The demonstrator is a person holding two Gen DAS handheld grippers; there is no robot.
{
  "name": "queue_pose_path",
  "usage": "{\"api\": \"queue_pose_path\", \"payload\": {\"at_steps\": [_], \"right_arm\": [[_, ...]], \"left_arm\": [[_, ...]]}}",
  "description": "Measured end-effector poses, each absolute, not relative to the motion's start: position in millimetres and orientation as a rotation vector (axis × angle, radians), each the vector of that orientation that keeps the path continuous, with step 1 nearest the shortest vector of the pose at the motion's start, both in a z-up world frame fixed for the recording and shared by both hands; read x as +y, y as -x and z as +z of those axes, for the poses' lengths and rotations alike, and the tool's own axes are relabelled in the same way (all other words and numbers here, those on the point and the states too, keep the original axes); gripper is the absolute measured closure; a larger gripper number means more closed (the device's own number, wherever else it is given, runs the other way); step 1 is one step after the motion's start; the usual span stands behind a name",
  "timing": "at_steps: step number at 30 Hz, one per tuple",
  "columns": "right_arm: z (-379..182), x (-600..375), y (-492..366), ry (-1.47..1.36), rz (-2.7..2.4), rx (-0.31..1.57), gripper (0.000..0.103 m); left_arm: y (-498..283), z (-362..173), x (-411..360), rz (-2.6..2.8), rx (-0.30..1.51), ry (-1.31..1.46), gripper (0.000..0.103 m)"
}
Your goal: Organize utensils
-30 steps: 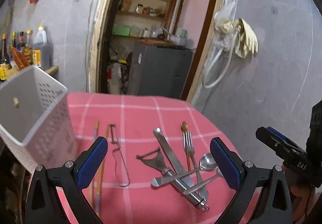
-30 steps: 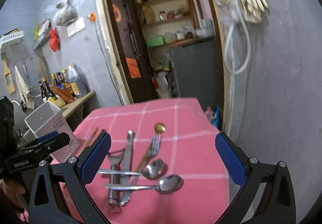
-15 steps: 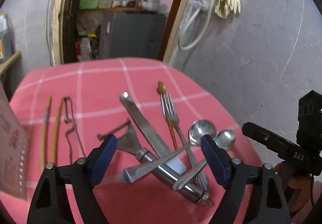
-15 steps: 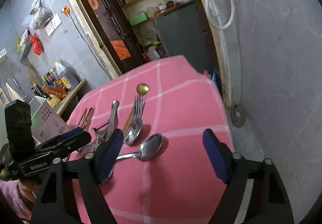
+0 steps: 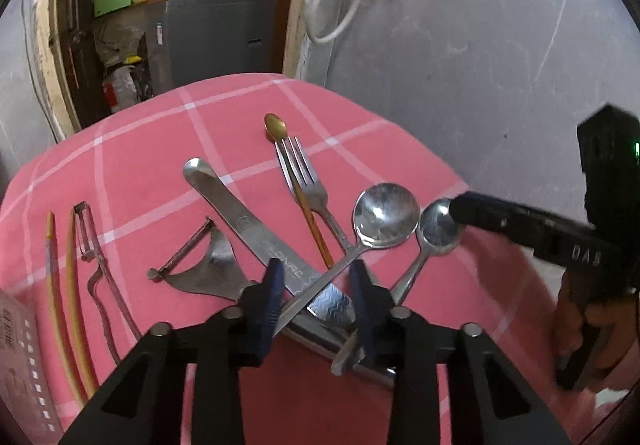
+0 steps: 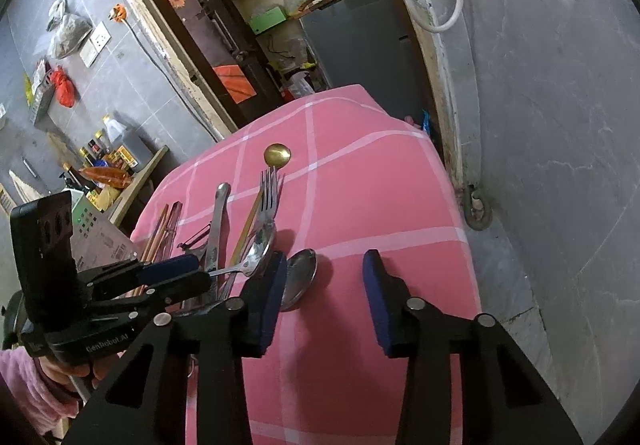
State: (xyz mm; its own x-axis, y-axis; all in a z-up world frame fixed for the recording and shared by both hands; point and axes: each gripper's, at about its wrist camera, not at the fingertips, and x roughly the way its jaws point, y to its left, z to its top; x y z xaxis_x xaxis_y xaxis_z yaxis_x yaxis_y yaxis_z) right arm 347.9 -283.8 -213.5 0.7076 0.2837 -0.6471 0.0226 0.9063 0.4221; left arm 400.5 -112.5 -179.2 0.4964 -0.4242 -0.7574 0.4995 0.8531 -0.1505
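Observation:
Utensils lie in a pile on the pink checked tablecloth (image 5: 140,165): a large steel spoon (image 5: 384,215), a smaller steel spoon (image 5: 438,229), a fork (image 5: 308,181), a gold spoon (image 5: 275,126), a table knife (image 5: 248,221), two peelers (image 5: 200,269) and chopsticks (image 5: 60,285). My left gripper (image 5: 316,295) is low over the pile, its half-closed jaws straddling the large spoon's handle. My right gripper (image 6: 324,293) is open; its left pad (image 6: 270,297) is right beside the smaller spoon's bowl (image 6: 300,279).
A white perforated utensil holder (image 5: 24,365) stands at the table's left edge. An open doorway with shelves and a grey cabinet (image 5: 216,29) lies beyond the table. A grey wall (image 6: 540,125) runs along the right side. Bottles stand on a counter (image 6: 116,161) at left.
Both grippers have dropped closer to the pile. The left jaws have narrowed around the large spoon's handle. The right gripper has narrowed and come down beside the smaller spoon.

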Motion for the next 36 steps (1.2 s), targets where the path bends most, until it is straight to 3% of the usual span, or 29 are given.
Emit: {"api": "queue_pose_path", "payload": {"at_steps": [8, 16, 22, 36], "right_arm": [[-212, -281, -343, -0.410, 0.165, 0.786, 0.071], [-216, -284, -353, -0.460, 0.201, 0.829, 0.085], [-226, -282, -360, -0.484, 0.222, 0.852, 0.097], [-229, -286, -368, -0.494, 0.301, 0.866, 0.098]], "left_arm": [[-400, -175, -115, -0.510, 0.977, -0.143, 0.084], [-396, -177, -118, -0.562, 1.133, 0.029, 0.095], [-392, -185, -115, -0.589, 1.178, 0.183, 0.095], [-426, -182, -103, -0.593, 1.076, 0.285, 0.093]]}}
